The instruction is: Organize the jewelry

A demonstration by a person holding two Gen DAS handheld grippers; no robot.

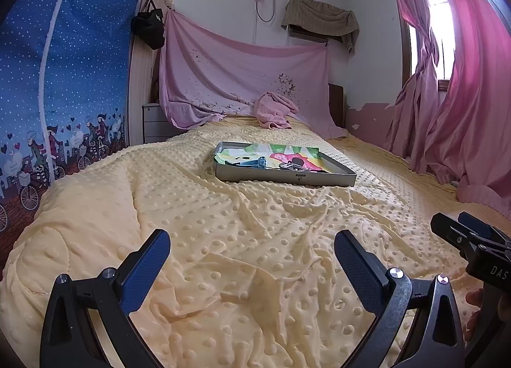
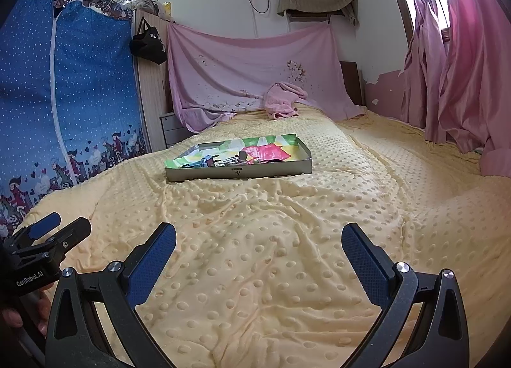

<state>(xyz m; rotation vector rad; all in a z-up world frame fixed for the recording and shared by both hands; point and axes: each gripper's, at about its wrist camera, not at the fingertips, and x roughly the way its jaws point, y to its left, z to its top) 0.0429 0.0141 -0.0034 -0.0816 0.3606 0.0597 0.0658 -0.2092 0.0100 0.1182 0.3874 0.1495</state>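
Jewelry (image 1: 289,166) heaped in a shallow tray (image 1: 284,179) mid-bed, well ahead of both grippers.

Left gripper (image 1: 252,251) and right gripper (image 2: 258,245): fingers spread wide, holding nothing, low over the yellow blanket (image 2: 271,240). Tray's long axis crosswise to the reach; slightly right of the left gripper, slightly left of the right. Neither clearly nearer.

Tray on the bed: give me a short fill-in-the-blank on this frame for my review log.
1. The shallow tray rests on the ____ dotted blanket.
2. Both the left hand-held gripper and the right hand-held gripper have their jaws ____.
3. The curtains by the window are ____.
4. High on the far wall hangs an air ____.

Missing words: yellow; open; pink; conditioner
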